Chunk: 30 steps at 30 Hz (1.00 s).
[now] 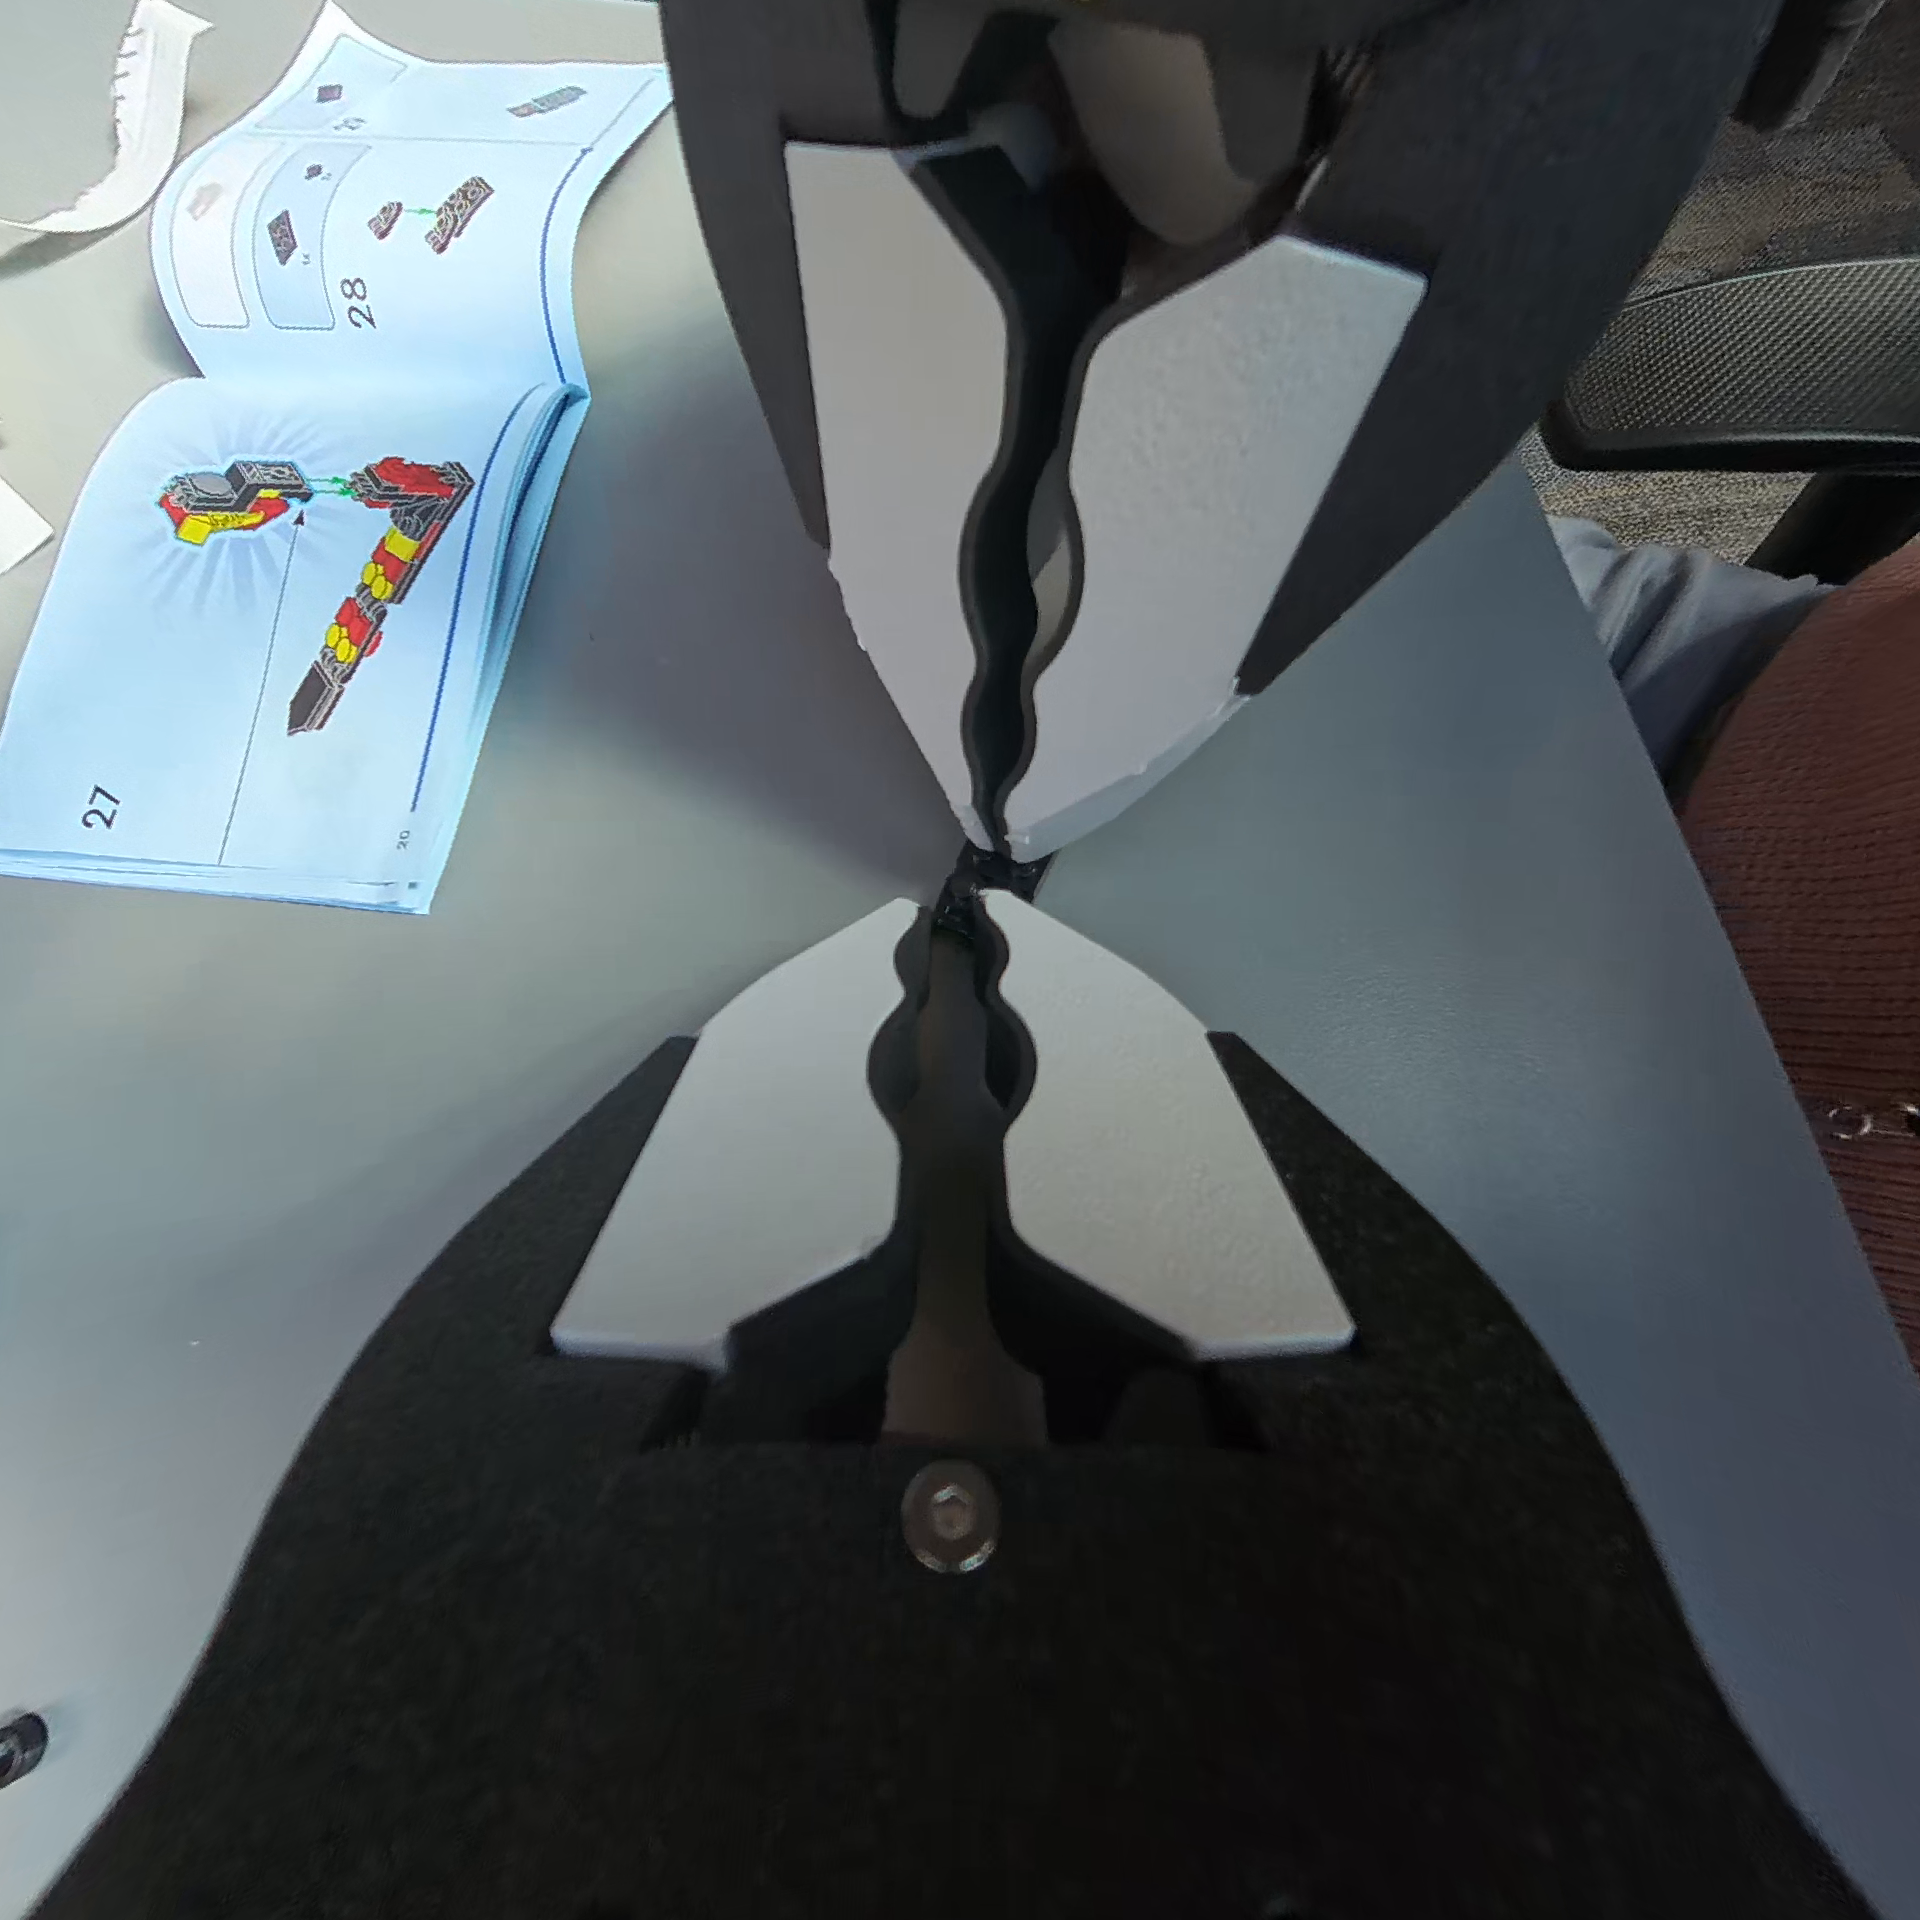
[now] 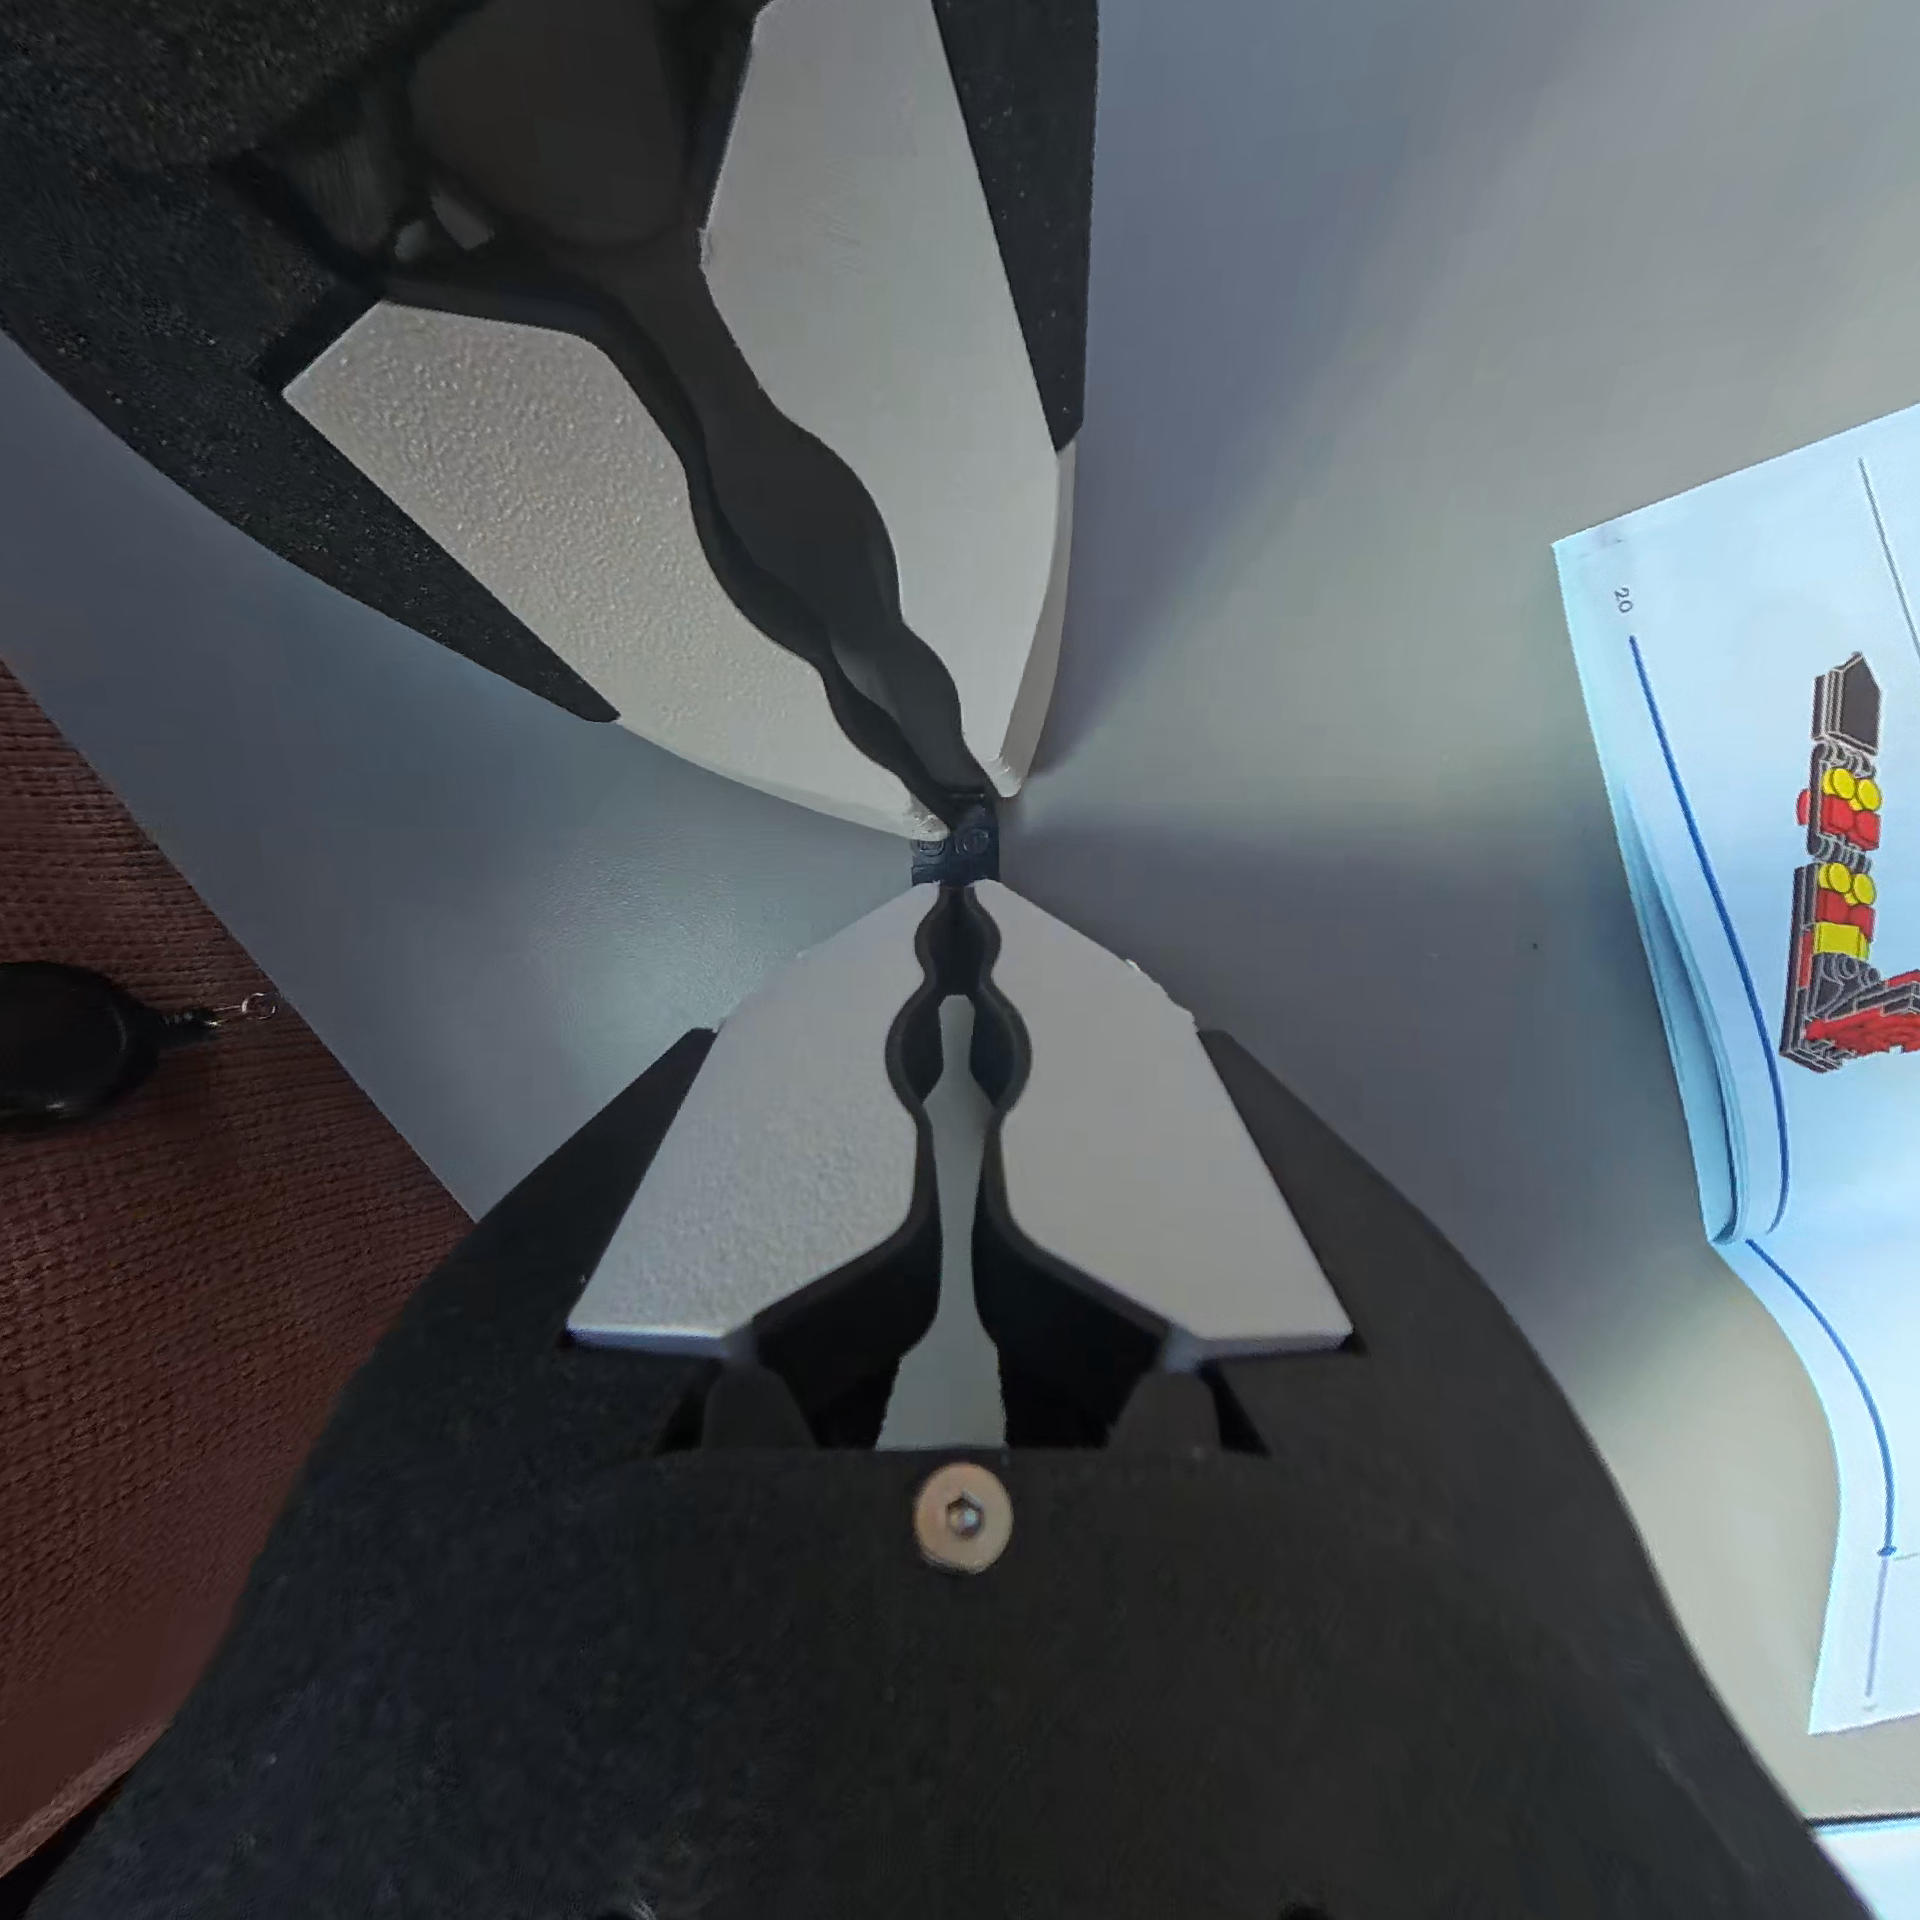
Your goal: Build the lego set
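My left gripper (image 1: 961, 916) and my right gripper (image 2: 956, 891) meet tip to tip above the grey table (image 1: 623, 1039). Both are shut on a small black studded lego piece (image 2: 952, 850) held between the tips. It also shows in the left wrist view (image 1: 987, 871). I cannot tell whether it is one piece or two pressed together. The right gripper (image 1: 1000, 836) comes in from the top of the left wrist view. The left gripper (image 2: 961, 808) comes in from the top of the right wrist view.
An open light-blue instruction booklet (image 1: 312, 468) lies on the table beyond the grippers, and in the right wrist view (image 2: 1766, 935). A torn white paper (image 1: 135, 125) lies further back. A person's maroon clothing (image 1: 1818, 831) is at the table edge. A mesh chair (image 1: 1766, 343) stands behind. Only a small space, under 4 cm, lies between the two pairs of fingers.
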Tool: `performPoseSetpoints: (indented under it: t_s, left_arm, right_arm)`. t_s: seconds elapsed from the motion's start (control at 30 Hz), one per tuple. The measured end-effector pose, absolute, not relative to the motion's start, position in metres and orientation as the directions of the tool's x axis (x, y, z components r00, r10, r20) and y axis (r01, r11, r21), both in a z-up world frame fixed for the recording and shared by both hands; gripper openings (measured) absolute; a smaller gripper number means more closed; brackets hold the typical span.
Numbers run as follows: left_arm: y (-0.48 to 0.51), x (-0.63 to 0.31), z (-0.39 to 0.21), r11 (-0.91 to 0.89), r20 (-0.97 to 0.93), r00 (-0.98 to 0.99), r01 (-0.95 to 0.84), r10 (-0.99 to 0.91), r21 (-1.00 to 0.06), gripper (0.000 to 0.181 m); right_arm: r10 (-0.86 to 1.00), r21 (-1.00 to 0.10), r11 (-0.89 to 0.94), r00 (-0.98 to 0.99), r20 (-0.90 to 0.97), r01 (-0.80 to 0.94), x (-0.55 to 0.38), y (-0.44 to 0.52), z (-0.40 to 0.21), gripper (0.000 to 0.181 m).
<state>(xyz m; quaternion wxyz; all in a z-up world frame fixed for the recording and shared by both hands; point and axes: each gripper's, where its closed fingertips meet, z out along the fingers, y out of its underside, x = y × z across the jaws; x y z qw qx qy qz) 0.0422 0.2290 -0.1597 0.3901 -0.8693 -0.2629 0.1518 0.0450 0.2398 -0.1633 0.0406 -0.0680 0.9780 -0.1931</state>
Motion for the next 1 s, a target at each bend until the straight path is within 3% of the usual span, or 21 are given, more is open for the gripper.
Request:
performPoseSetpoints:
  t_s: [0.03,0.23,0.3,0.33,0.5,0.63,0.77,1.0]
  left_arm:
    - [0.229,0.042,-0.16,-0.556,-0.06,0.813,0.34,0.579,-0.758,0.007]
    - [0.228,0.041,-0.159,-0.558,-0.077,0.805,0.335,0.588,-0.76,0.007]
    - [0.229,0.043,-0.159,-0.562,-0.075,0.813,0.329,0.577,-0.759,0.007]
    - [0.229,0.043,-0.159,-0.562,-0.074,0.814,0.328,0.576,-0.76,0.01]
    - [0.23,0.035,-0.14,-0.523,-0.062,0.806,0.321,0.589,-0.79,0.022]
    - [0.233,-0.003,-0.109,-0.506,-0.116,0.773,0.286,0.624,-0.814,0.022]
    - [0.247,-0.057,-0.101,-0.555,-0.176,0.755,0.283,0.632,-0.782,0.022]
    - [0.274,-0.129,-0.124,-0.605,-0.199,0.747,0.32,0.635,-0.729,0.021]
  right_arm:
    - [-0.14,-0.386,0.916,-0.989,-0.046,-0.111,0.045,0.239,-0.163,0.0]
    - [-0.104,-0.462,0.881,-0.994,0.03,-0.106,0.045,0.237,-0.162,0.0]
    - [-0.072,-0.541,0.837,-0.997,0.036,-0.08,0.044,0.232,-0.157,0.0]
    - [-0.067,-0.588,0.807,-0.998,0.003,-0.056,0.046,0.23,-0.152,0.017]
    - [0.031,-0.752,0.658,-0.999,-0.017,0.033,0.005,0.269,-0.115,0.027]
    - [0.094,-0.739,0.671,-0.983,0.155,-0.053,-0.112,0.339,-0.11,0.018]
    - [0.06,-0.706,0.708,-0.994,0.096,-0.026,-0.211,0.363,-0.139,0.013]
    - [-0.06,-0.664,0.737,-0.99,0.126,-0.129,-0.252,0.349,-0.16,0.015]
